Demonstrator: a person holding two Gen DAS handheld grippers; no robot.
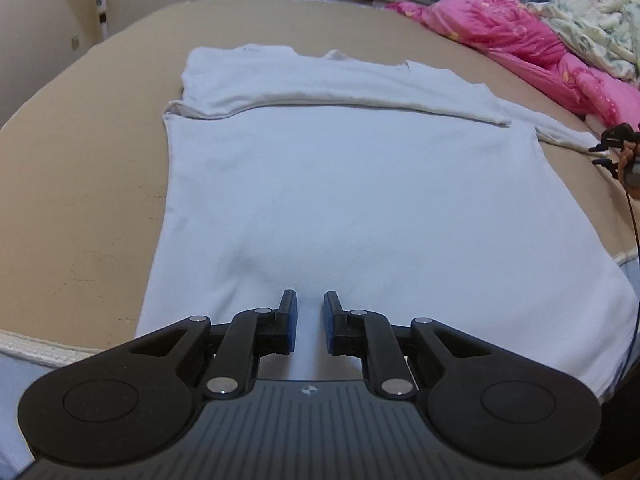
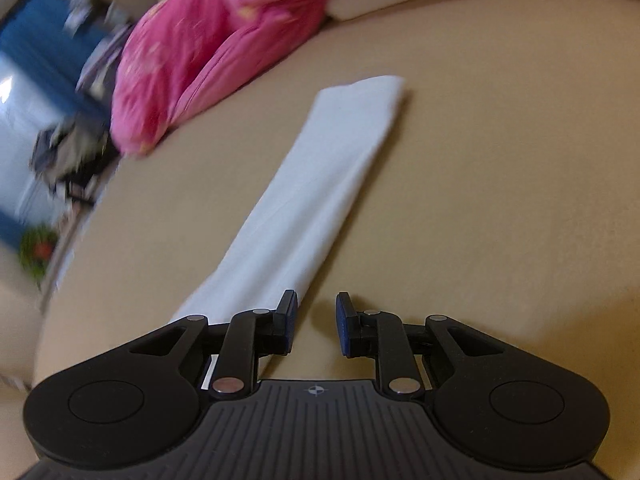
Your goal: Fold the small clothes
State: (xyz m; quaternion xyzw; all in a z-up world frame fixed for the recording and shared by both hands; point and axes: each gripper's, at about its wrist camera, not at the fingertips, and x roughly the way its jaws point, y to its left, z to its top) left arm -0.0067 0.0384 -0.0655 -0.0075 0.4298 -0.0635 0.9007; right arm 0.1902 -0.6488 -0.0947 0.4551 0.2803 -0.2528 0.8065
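Note:
A white long-sleeved shirt (image 1: pixel 340 184) lies flat on a tan mattress (image 1: pixel 80 160). One sleeve (image 1: pixel 320 88) is folded across its upper part. The other sleeve (image 2: pixel 320 176) stretches straight out over the mattress (image 2: pixel 500 200). My left gripper (image 1: pixel 310 304) hovers low over the shirt's near end, jaws a little apart, with nothing between them. My right gripper (image 2: pixel 317 306) is at the near end of the outstretched sleeve, its left finger over the sleeve's edge. Its jaws are slightly open and empty. It also shows at the far right of the left wrist view as the right gripper (image 1: pixel 604 152).
A pink quilt (image 1: pixel 520 40) and a floral blanket (image 1: pixel 592 20) are heaped along the bed's far right; the pink quilt (image 2: pixel 192 68) lies close to the sleeve's left. A standing fan (image 1: pixel 86 0) is at the far left. A cluttered ledge runs behind the bed.

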